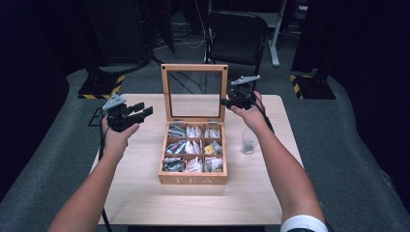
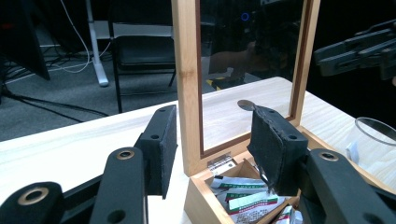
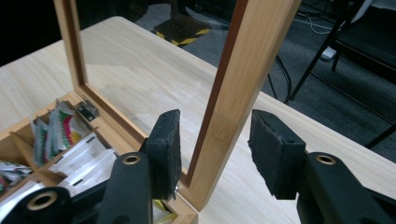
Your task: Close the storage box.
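Right gripper (image 3: 215,140) straddles the tea box lid (image 3: 243,93) frame, jaws apart, not pressing; left gripper (image 1: 138,113) hovers open.

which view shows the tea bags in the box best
The high view: it looks straight down on the tea bags in all nine compartments. The left gripper view catches a few at one corner; the right gripper view shows some at its left edge.

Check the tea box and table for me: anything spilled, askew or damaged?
Nothing stands out. The tea box sits square on the table, its lid upright, sachets inside their compartments. The glass stands upright beside it. The right gripper straddles the lid's frame, pads not touching.
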{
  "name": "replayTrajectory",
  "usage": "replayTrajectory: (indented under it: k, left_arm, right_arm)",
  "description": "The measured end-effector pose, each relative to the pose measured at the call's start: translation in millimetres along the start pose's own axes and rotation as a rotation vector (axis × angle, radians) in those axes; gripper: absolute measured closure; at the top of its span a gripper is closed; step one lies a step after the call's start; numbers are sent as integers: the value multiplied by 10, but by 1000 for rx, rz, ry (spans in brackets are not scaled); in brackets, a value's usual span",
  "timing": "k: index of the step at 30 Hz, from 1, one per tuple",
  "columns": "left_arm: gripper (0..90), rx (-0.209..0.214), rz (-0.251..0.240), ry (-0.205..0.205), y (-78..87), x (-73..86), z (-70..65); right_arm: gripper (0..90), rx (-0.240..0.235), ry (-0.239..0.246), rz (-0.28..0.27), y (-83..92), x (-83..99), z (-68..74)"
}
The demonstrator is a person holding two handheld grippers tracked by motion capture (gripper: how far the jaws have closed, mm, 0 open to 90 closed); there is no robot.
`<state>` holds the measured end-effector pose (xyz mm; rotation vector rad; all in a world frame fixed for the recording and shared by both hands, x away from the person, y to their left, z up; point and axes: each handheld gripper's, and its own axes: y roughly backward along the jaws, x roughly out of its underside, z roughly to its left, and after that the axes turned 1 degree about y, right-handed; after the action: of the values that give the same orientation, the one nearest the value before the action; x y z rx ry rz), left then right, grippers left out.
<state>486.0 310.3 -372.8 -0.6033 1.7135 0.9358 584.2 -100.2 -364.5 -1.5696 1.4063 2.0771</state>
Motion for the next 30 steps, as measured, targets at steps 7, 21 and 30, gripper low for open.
replayTrajectory:
  k: [7,21,30]
  left_arm:
    - [513,-1,5,-5,23,-1,-18]
    - [513,-26,4,12,117,83,39]
    - [513,-37,-10,20,171,82,63]
  right_arm:
    - [513,-3,-30,-12,-104,16,-49]
    - [508,-12,-40,-34,-229,10,-35]
    - [538,-34,-52,-34,-187,10,-47]
